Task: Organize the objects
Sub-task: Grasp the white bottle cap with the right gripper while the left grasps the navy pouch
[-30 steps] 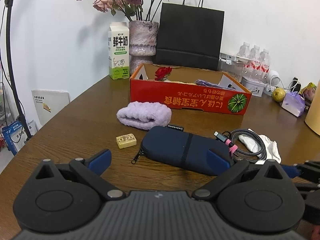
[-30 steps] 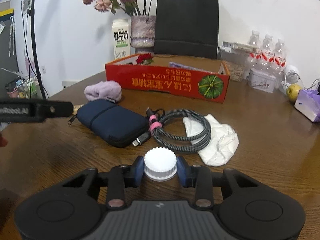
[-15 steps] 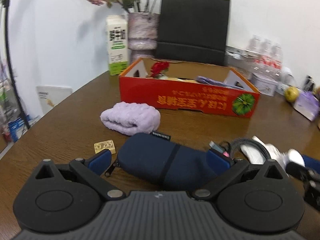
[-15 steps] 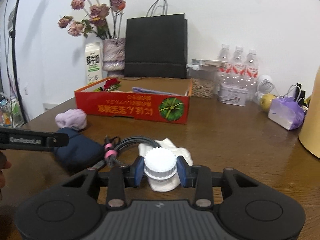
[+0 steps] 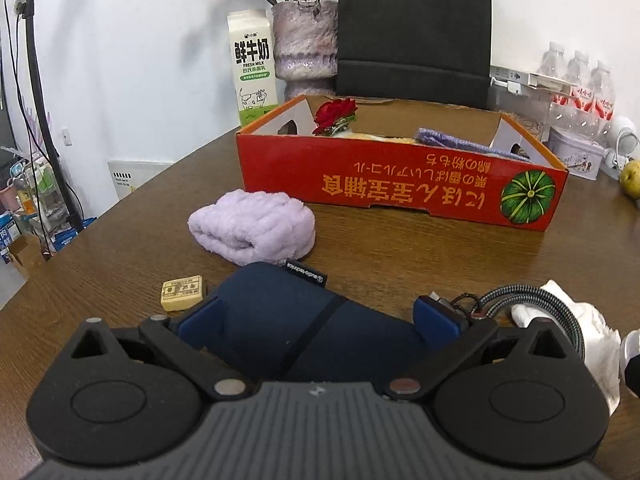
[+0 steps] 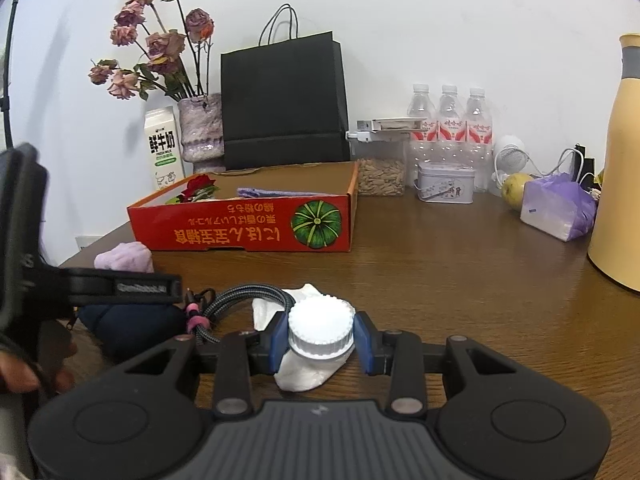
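Red box [image 5: 400, 184]: stands open at the far middle of the bench [image 5: 400, 248], the likely home for the loose things; a red flower [image 5: 335, 111] and a purple cloth [image 5: 456, 143] already lie inside.
White cap [image 6: 321, 327]: pinched between the two pads of the right gripper [image 6: 321, 338], which is closed on it above a white rag [image 6: 304, 372], short of the box.
Navy pouch [image 5: 304, 320]: lies flat on the bench near the front edge; the left gripper [image 5: 318, 318] is spread wide with a pad on either side of it, not yet squeezing as far as I can tell.
Lilac towel [image 5: 254, 226]: rolled, on the bench between pouch and box, untouched.
Yellow eraser [image 5: 183, 292]: just left of the pouch, loose.
Braided cable [image 6: 240, 300]: coiled beside the rag, loose.
Progress: early to middle, by my judgement; two items boxed, one cap in transit, pouch about to be taken, and towel, eraser, cable and rag remain.
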The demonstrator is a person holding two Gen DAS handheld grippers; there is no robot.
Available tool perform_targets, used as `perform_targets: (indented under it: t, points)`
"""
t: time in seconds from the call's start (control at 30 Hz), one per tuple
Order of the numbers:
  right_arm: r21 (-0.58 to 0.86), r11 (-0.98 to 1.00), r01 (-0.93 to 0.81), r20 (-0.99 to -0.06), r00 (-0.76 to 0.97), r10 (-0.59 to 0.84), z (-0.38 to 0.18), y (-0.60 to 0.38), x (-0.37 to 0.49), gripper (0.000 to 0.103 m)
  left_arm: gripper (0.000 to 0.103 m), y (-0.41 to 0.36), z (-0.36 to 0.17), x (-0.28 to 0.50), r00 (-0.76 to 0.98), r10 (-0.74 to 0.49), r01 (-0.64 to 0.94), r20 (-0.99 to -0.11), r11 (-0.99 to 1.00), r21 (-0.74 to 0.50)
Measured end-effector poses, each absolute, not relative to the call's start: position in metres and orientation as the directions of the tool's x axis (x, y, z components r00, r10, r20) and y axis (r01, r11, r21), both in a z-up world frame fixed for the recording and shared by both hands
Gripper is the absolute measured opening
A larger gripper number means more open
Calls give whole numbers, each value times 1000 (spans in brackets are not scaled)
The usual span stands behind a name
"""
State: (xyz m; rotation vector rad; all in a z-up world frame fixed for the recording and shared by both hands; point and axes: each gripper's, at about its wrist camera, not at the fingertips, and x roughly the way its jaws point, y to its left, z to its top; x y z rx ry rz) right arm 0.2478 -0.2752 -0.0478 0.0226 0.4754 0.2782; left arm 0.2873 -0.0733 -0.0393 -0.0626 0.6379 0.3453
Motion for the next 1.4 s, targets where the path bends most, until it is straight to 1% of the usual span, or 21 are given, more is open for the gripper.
perform_targets:
  t: [0.13,0.27,0.37,0.47,0.6,0.63,0.73,0.83,0.9,1.0,1.17,1.27,1.4]
  points:
    - [88,964,-253,-454,851,265,-50,-276,247,34,103,-63,-40,275,759,237,-273,-607,961,35]
    - [81,965,-249,-456,852,258,-51,-276,247,34,103,-38,-40,254,762,152,-205,-630,979,-12]
    - [70,966,-249,-452,855,253,-51,-274,245,34,103,-17,-39,237,763,107,-157,-637,987,-22]
    - [53,966,-253,-456,855,249,-53,-271,244,34,103,2,-38,218,769,87,-119,-633,993,-7]
    - [33,963,-268,-460,851,253,-54,-264,241,34,103,20,-37,202,778,96,-105,-622,994,21]
    - [29,962,-272,-458,852,255,-53,-263,239,34,101,23,-37,199,780,89,-100,-619,995,18]
    - [14,959,-284,-449,855,260,-53,-255,233,34,103,28,-33,196,803,46,-65,-594,998,-10]
    - [8,956,-295,-446,854,267,-52,-247,228,34,103,25,-28,198,826,14,-19,-563,1000,-4]
    - [7,954,-300,-446,853,272,-52,-242,225,34,103,21,-25,204,829,-13,22,-559,1000,10]
    - [3,952,-306,-449,851,274,-52,-236,223,34,103,16,-26,220,813,-10,47,-582,998,49]
    - [4,955,-296,-460,847,265,-53,-229,224,34,103,15,-36,240,789,-36,89,-614,994,56]
    - [3,955,-296,-467,844,264,-53,-226,225,34,103,19,-44,248,763,-57,88,-643,996,16]
    - [3,953,-304,-475,838,269,-54,-221,227,34,103,24,-47,254,757,-102,85,-646,995,-57]
